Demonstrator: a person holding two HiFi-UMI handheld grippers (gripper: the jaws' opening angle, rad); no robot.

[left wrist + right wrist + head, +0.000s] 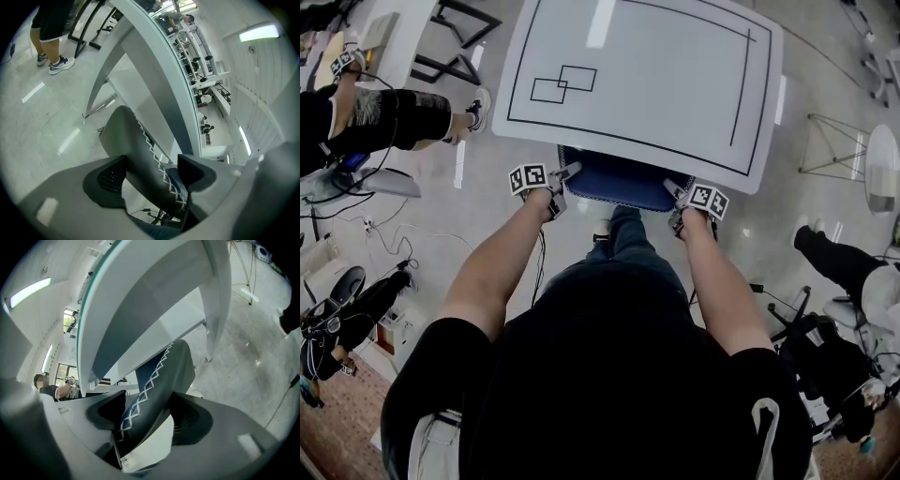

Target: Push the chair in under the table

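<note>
Chair (614, 180): padded blue back, dark grey rim, white zigzag stitching (151, 377) along edge. Seen tucked mostly beneath flat white bench (656, 75), glossy, marked with thin black lines. Top edge of chair back clamped in left tongs (151, 163) and right tongs (147, 401), one at each corner. Both tongs spread wide round thick rim, with dark mesh-textured pads (112, 176) pressed against it.

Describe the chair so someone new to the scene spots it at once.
Start at the big white table with black outlines. At its near edge, partly under it, sits the chair. It's the only seat there: blue padding, white zigzag stitching, dark grey shell.
</note>
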